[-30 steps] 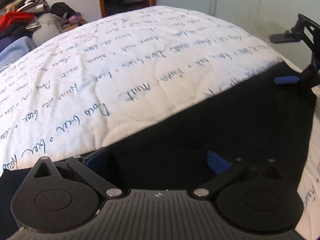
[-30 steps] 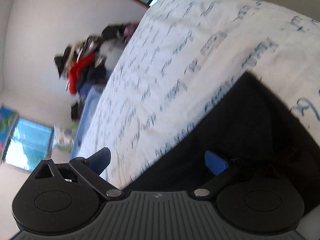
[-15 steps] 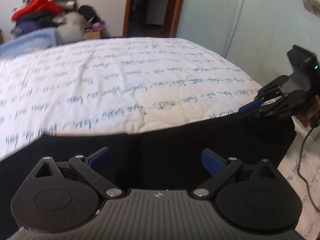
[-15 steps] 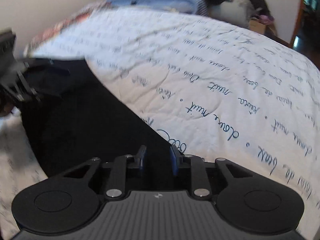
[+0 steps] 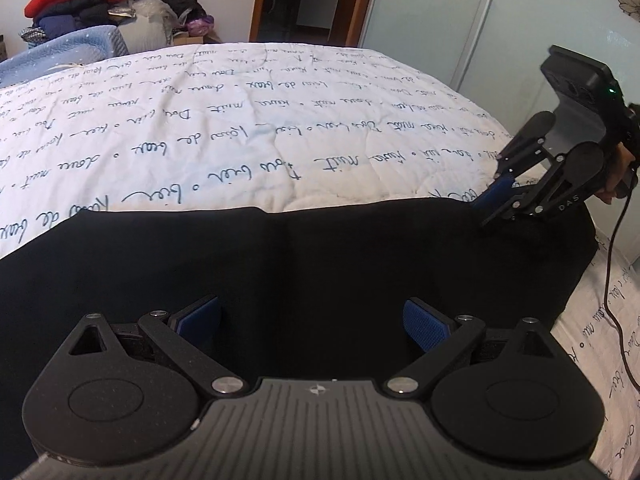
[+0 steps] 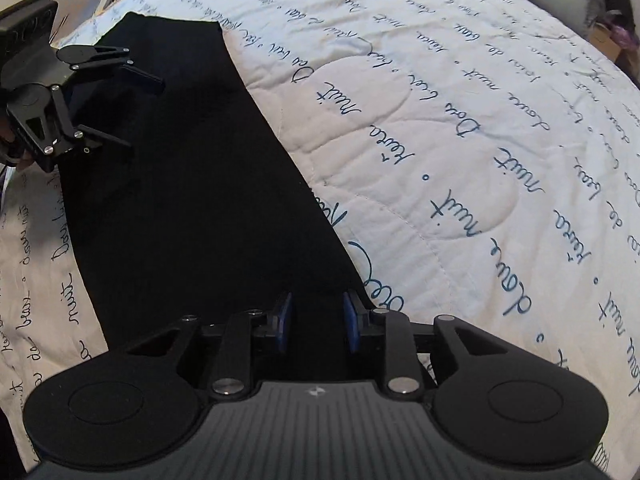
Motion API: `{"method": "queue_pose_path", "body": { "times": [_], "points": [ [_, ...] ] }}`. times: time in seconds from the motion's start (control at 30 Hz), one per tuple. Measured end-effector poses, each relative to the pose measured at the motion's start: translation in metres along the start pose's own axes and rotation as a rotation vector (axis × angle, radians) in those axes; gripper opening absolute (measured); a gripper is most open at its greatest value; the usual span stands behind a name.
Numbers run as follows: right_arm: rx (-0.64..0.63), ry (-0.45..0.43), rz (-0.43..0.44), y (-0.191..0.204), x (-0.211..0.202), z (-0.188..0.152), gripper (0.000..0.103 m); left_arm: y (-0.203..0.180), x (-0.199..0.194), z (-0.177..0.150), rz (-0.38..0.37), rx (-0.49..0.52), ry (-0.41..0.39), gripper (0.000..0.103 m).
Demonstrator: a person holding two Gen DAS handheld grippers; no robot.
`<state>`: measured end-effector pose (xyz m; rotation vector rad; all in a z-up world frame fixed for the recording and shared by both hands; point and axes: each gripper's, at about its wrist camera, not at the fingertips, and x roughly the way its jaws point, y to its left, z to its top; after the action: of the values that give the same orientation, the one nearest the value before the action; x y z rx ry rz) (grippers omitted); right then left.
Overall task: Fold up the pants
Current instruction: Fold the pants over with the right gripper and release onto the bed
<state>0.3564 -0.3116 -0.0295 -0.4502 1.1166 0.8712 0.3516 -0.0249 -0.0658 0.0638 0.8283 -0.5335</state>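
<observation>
The black pants (image 5: 320, 256) lie flat as a wide band across the near side of the bed. My left gripper (image 5: 312, 312) hovers over them, open wide, with nothing pinched between its blue pads (image 5: 424, 324). At the far right edge of the pants sits my right gripper (image 5: 490, 204), held by a hand. In the right wrist view the right gripper (image 6: 316, 312) has its pads close together with the edge of the pants (image 6: 192, 180) between them; its jaws are opening slightly. The left gripper (image 6: 146, 112) shows there at the far left, open over the other end.
A white quilt (image 5: 280, 128) with blue handwriting covers the bed. A pile of clothes (image 5: 80, 4) and a blue basket (image 5: 60, 52) stand beyond the far left corner. A doorway (image 5: 312, 0) and a pale sliding door (image 5: 440, 40) lie behind. A black cable (image 5: 616, 280) hangs at the right.
My right gripper went from wide open to narrow on the pants' edge. The left gripper moved across and rolled level, staying open. The pants now lie straighter.
</observation>
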Motion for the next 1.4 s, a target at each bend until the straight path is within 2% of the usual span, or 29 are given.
{"method": "queue_pose_path", "body": {
  "times": [0.1, 0.13, 0.2, 0.37, 0.47, 0.53, 0.6, 0.67, 0.7, 0.77, 0.83, 0.87, 0.9, 0.93, 0.97, 1.03, 1.07, 1.1, 1.13, 1.2, 1.27, 1.3, 1.4],
  "points": [
    [-0.036, 0.049, -0.028, 0.003, 0.0, 0.007, 0.019, -0.001, 0.003, 0.0, 0.001, 0.004, 0.012, 0.099],
    [-0.056, 0.058, -0.063, 0.005, -0.001, 0.008, 0.007, -0.001, 0.004, 0.0, 0.004, 0.005, 0.013, 0.099],
    [-0.086, 0.067, -0.139, 0.009, -0.005, 0.009, 0.004, -0.001, 0.005, 0.002, 0.008, 0.001, 0.018, 0.099],
    [-0.028, -0.005, -0.164, 0.001, -0.025, 0.001, 0.001, 0.0, 0.003, 0.003, 0.005, -0.014, 0.018, 0.099],
    [0.046, -0.013, -0.085, -0.007, -0.03, -0.007, 0.002, 0.0, 0.0, 0.003, -0.019, -0.017, 0.011, 0.099],
    [0.093, -0.044, -0.087, -0.01, -0.036, -0.013, 0.004, -0.003, 0.001, 0.003, -0.011, -0.011, 0.007, 0.1],
    [0.234, -0.14, -0.095, -0.018, -0.05, -0.025, 0.004, -0.007, 0.009, 0.004, -0.022, 0.003, 0.029, 0.102],
    [0.43, -0.286, 0.003, -0.027, -0.066, -0.045, 0.004, -0.013, 0.023, 0.007, -0.015, 0.031, 0.045, 0.102],
    [0.479, -0.318, 0.065, -0.026, -0.066, -0.052, 0.004, -0.017, 0.03, 0.01, -0.004, 0.056, 0.047, 0.102],
    [0.481, -0.305, 0.089, -0.015, -0.056, -0.059, 0.004, -0.023, 0.045, 0.018, 0.03, 0.088, 0.059, 0.103],
    [0.484, -0.202, 0.01, -0.013, -0.034, -0.066, 0.003, -0.024, 0.057, 0.029, 0.054, 0.073, 0.071, 0.103],
    [0.511, -0.198, -0.004, -0.02, -0.027, -0.074, 0.003, -0.022, 0.06, 0.035, 0.06, 0.041, 0.078, 0.102],
    [0.574, -0.256, 0.046, -0.031, -0.03, -0.085, 0.003, -0.018, 0.059, 0.04, 0.056, 0.003, 0.087, 0.102],
    [0.657, -0.291, 0.052, -0.042, -0.035, -0.095, 0.003, -0.013, 0.055, 0.044, 0.041, -0.04, 0.097, 0.1],
    [0.739, -0.328, 0.003, -0.048, -0.043, -0.107, 0.003, -0.007, 0.047, 0.047, 0.017, -0.087, 0.095, 0.099],
    [0.832, -0.384, -0.201, -0.039, -0.068, -0.124, 0.005, 0.01, 0.018, 0.045, -0.008, -0.16, 0.033, 0.099],
    [0.841, -0.417, -0.229, -0.028, -0.079, -0.132, 0.008, 0.019, -0.001, 0.042, 0.011, -0.174, -0.022, 0.099],
    [0.834, -0.454, -0.202, -0.016, -0.088, -0.138, 0.008, 0.029, -0.022, 0.04, 0.056, -0.18, -0.08, 0.099],
    [0.827, -0.493, -0.159, -0.002, -0.096, -0.145, 0.011, 0.04, -0.043, 0.037, 0.117, -0.191, -0.136, 0.099],
    [0.825, -0.549, -0.088, 0.023, -0.102, -0.153, 0.03, 0.064, -0.081, 0.025, 0.23, -0.235, -0.219, 0.102],
    [0.858, -0.599, -0.047, 0.045, -0.099, -0.154, 0.089, 0.083, -0.109, 0.009, 0.281, -0.296, -0.245, 0.102],
    [0.858, -0.615, -0.024, 0.054, -0.093, -0.148, 0.093, 0.089, -0.118, 0.001, 0.284, -0.312, -0.238, 0.102],
    [0.785, -0.616, 0.11, 0.078, -0.073, -0.104, 0.093, 0.088, -0.126, -0.024, 0.284, -0.28, -0.198, 0.102]
  ]
}}
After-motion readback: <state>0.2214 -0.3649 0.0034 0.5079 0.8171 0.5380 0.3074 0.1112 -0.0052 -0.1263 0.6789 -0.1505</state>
